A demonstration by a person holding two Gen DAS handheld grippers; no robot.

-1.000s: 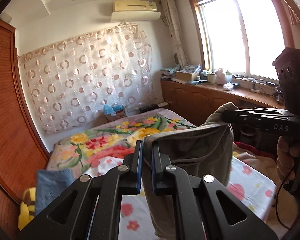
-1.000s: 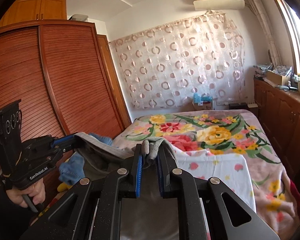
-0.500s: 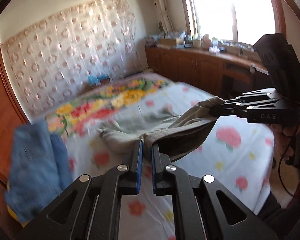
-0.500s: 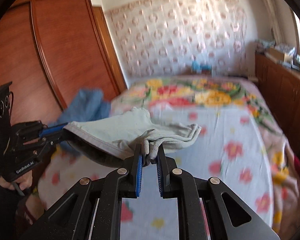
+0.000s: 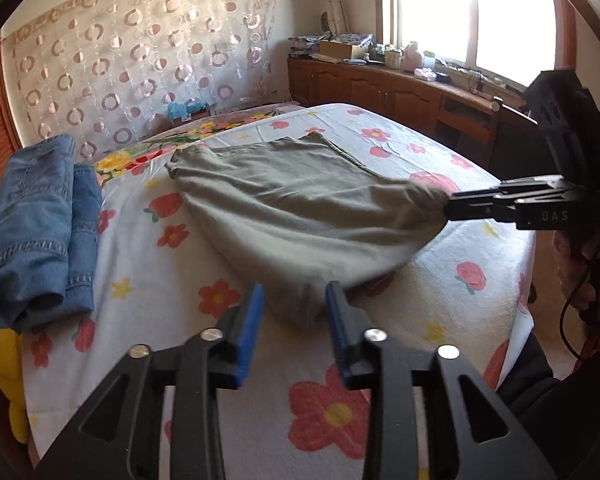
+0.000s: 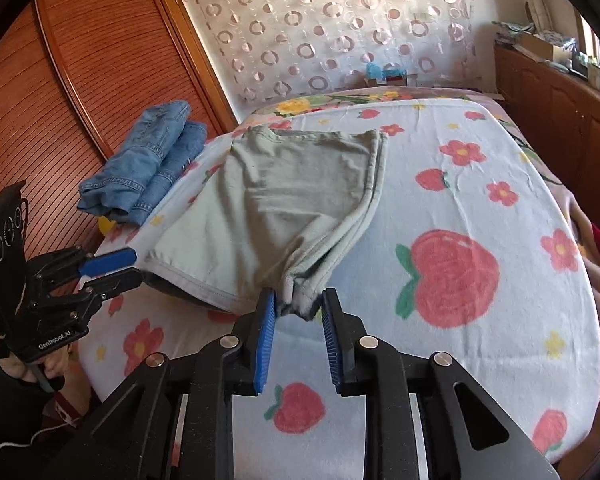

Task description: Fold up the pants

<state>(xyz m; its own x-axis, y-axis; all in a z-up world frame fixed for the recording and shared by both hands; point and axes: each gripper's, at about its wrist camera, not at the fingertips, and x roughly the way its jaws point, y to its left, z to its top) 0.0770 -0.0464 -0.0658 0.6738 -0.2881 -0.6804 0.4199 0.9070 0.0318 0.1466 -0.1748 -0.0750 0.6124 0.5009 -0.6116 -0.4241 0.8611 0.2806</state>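
floral bed (image 6: 480, 200) — grey pants (image 6: 292, 184), jeans (image 6: 148, 160)

My left tongs (image 5: 294, 312) are black plastic with blue ribbed pads (image 5: 249, 334) and round silver screws. My right tongs (image 6: 298, 320) match; their side reads "DAS", the left's "GenRobot.AI". My bare hand (image 5: 576, 268) grips a black handle beside a thin dark cable.

Grey-green pants (image 5: 300, 204) (folded, near corners bunched and slightly lifted) lie spread across the floral bedsheet (image 5: 204, 368).
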